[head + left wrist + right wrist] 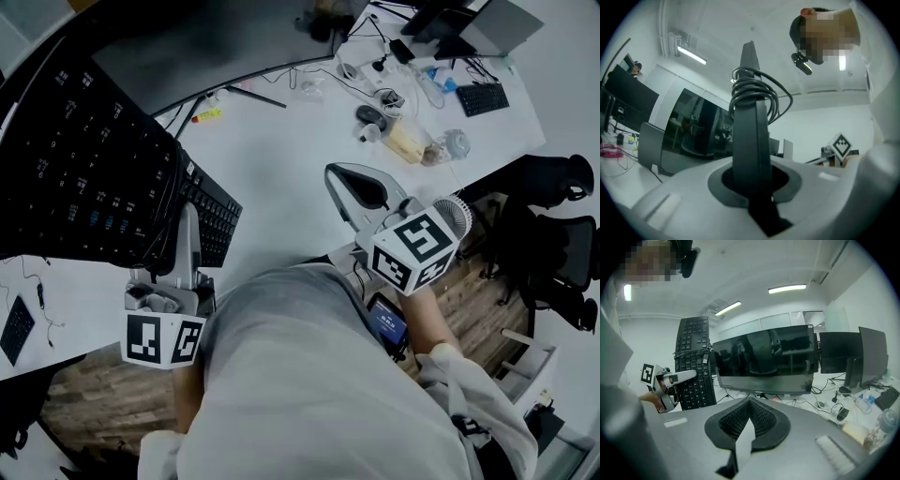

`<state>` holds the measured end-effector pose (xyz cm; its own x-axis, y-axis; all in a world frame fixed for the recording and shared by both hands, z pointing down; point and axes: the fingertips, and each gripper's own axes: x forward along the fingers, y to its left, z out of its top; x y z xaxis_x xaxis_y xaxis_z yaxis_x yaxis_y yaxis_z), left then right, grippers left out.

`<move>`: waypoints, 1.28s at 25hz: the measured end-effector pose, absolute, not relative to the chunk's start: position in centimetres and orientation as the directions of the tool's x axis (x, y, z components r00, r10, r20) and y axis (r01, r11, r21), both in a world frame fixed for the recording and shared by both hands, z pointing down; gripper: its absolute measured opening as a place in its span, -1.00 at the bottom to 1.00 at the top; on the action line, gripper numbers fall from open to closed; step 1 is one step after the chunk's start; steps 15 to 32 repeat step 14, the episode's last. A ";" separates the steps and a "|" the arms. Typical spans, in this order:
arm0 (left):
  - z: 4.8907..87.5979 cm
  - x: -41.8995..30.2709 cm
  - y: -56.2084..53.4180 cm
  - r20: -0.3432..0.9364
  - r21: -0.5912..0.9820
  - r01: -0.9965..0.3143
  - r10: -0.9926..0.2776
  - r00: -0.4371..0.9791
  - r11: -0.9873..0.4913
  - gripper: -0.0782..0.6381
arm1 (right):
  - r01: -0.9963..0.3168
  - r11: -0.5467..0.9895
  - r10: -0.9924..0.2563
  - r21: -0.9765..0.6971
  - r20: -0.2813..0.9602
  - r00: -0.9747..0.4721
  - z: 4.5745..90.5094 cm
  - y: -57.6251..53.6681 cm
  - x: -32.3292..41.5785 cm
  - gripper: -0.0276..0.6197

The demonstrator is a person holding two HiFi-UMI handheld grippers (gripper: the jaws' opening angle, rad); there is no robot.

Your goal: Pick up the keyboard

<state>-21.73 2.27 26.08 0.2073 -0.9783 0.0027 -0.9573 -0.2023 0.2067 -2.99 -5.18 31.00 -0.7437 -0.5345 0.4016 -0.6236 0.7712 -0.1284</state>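
Observation:
The black keyboard (84, 159) is lifted off the desk and fills the upper left of the head view. My left gripper (187, 220) is shut on its near edge. In the left gripper view the keyboard (750, 140) stands edge-on between the jaws of my left gripper (752, 180), with its cable (761, 89) wound round it. The right gripper view shows the keyboard (696, 362) upright at the left, with the left gripper (682, 376) clamped on it. My right gripper (342, 183) hangs over the white desk (281, 159), apart from the keyboard. Its jaws (749, 420) are shut on nothing.
A wide dark monitor (206, 42) stands at the back of the desk. Cables, a mouse (371, 116), a bottle, a second keyboard (483, 97) and a laptop (497, 23) crowd the far right. Black office chairs (553, 234) stand to the right. A small keypad (17, 328) lies at the left.

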 end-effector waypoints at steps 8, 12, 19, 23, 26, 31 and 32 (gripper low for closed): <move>26.8 -23.0 2.4 0.042 0.176 -0.974 -0.987 0.153 -0.143 -0.78 | -0.652 0.746 -0.549 -0.137 0.428 -0.718 31.8 -5.9 -2.3 -0.93; 27.4 -23.4 2.2 0.063 0.187 -0.972 -0.986 0.154 -0.140 -0.78 | -0.657 0.741 -0.553 -0.134 0.432 -0.712 32.3 -5.8 -2.5 -0.93; 27.7 -24.1 2.3 0.084 0.190 -0.972 -0.985 0.154 -0.135 -0.78 | -0.659 0.739 -0.555 -0.140 0.428 -0.713 32.6 -5.6 -3.1 -0.93; 27.7 -24.1 2.3 0.084 0.190 -0.972 -0.985 0.154 -0.135 -0.78 | -0.659 0.739 -0.555 -0.140 0.428 -0.713 32.6 -5.6 -3.1 -0.93; 27.7 -24.1 2.3 0.084 0.190 -0.972 -0.985 0.154 -0.135 -0.78 | -0.659 0.739 -0.555 -0.140 0.428 -0.713 32.6 -5.6 -3.1 -0.93; 27.7 -24.1 2.3 0.084 0.190 -0.972 -0.985 0.154 -0.135 -0.78 | -0.659 0.739 -0.555 -0.140 0.428 -0.713 32.6 -5.6 -3.1 -0.93; 27.7 -24.1 2.3 0.084 0.190 -0.972 -0.985 0.154 -0.135 -0.78 | -0.659 0.739 -0.555 -0.140 0.428 -0.713 32.6 -5.6 -3.1 -0.93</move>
